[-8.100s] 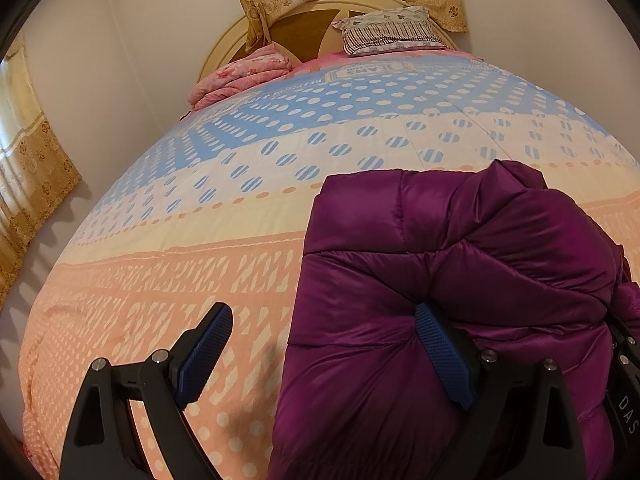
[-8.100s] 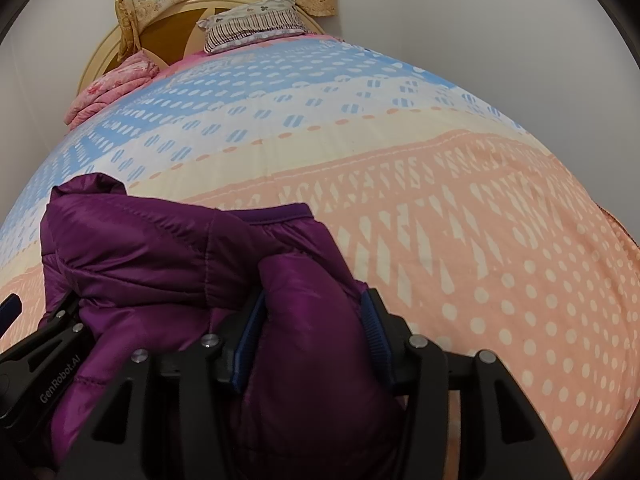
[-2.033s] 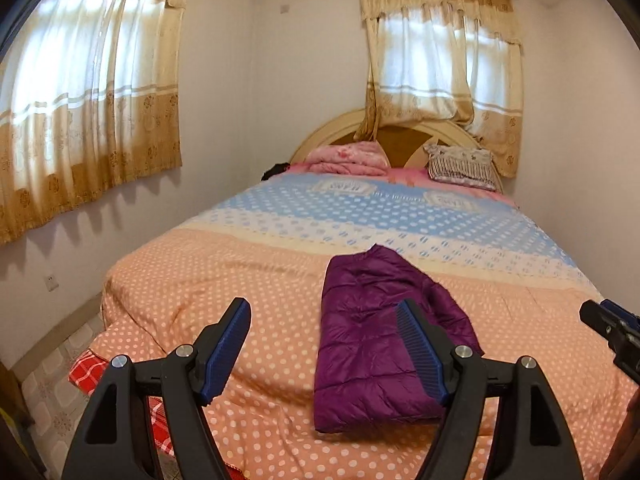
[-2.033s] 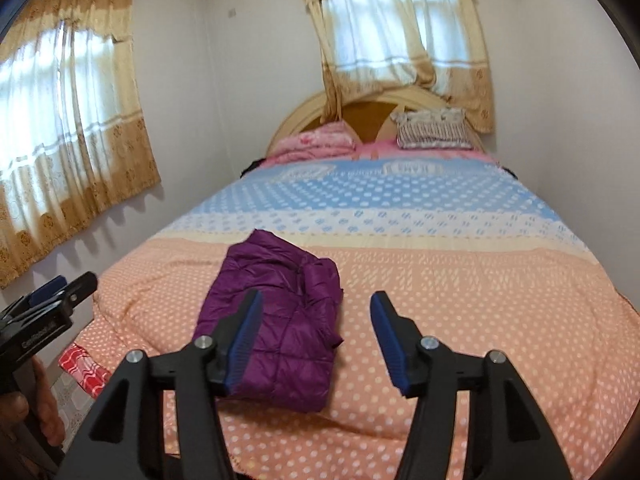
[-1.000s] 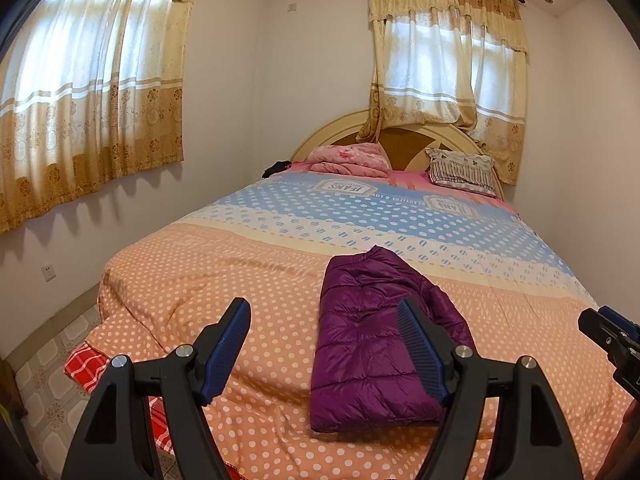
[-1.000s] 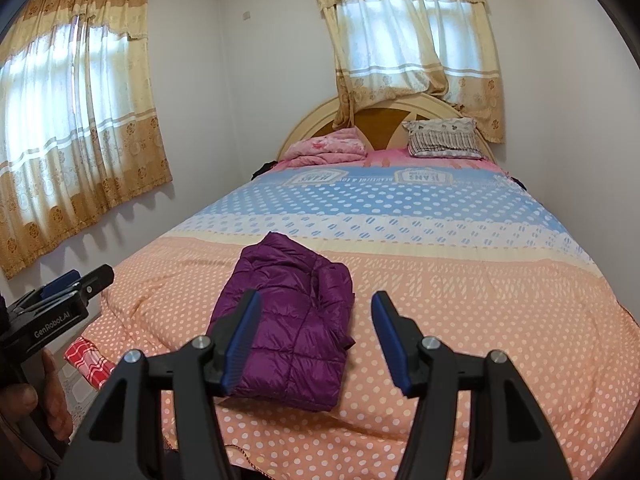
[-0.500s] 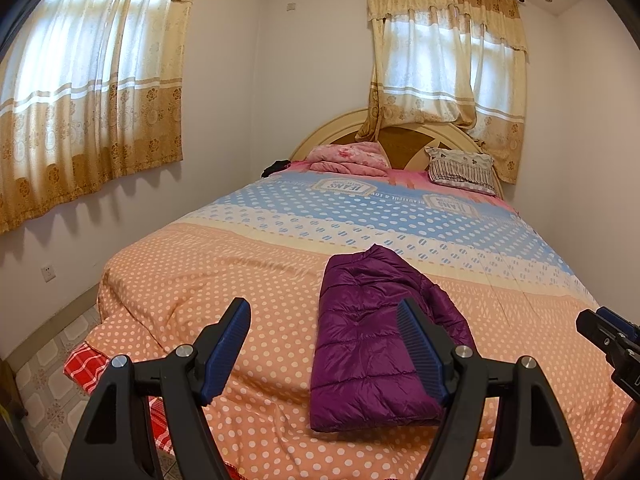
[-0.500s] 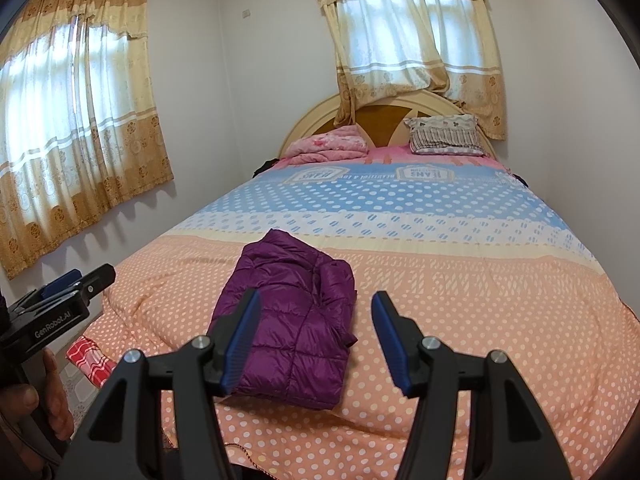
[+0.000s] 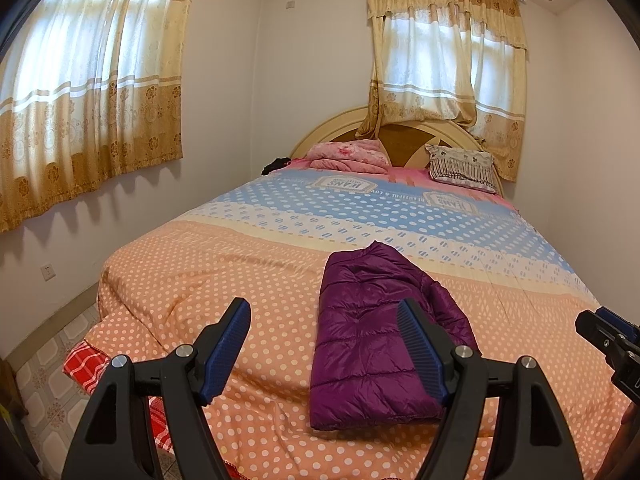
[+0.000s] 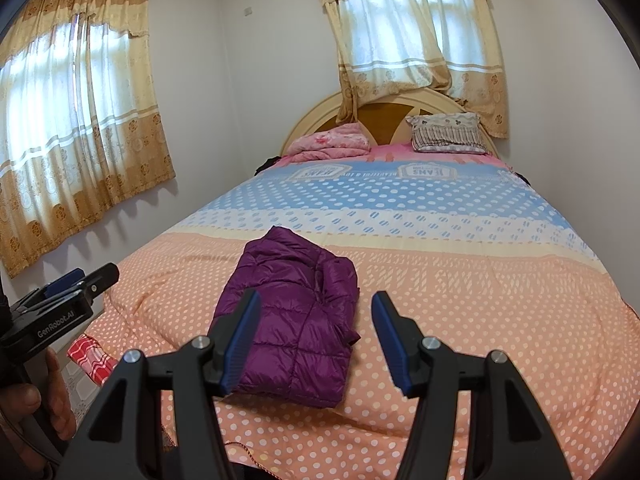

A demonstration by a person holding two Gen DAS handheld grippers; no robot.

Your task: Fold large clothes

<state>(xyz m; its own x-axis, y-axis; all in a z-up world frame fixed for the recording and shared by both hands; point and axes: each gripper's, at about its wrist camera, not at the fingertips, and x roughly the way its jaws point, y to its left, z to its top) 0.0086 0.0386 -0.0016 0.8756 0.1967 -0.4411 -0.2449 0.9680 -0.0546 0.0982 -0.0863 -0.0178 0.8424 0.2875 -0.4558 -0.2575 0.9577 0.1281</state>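
On the bedspread (image 9: 240, 272) near its foot edge lies the folded purple jacket (image 9: 372, 336), both tongs wide, empty, well clear of it

- The bed (image 9: 248, 280) is viewed by the left wrist camera from beyond its foot edge, tilted slightly downward toward the headboard (image 9: 404, 140).
- The same is seen from the right.
- The folded jacket (image 9: 372, 336) is shared.

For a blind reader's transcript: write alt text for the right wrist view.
A folded purple puffer jacket lies on a polka-dot bedspread, beyond the open, empty jaws of the right gripper. The left gripper shows at the left edge, apart from the jacket; pillows, a headboard and curtained windows lie behind.
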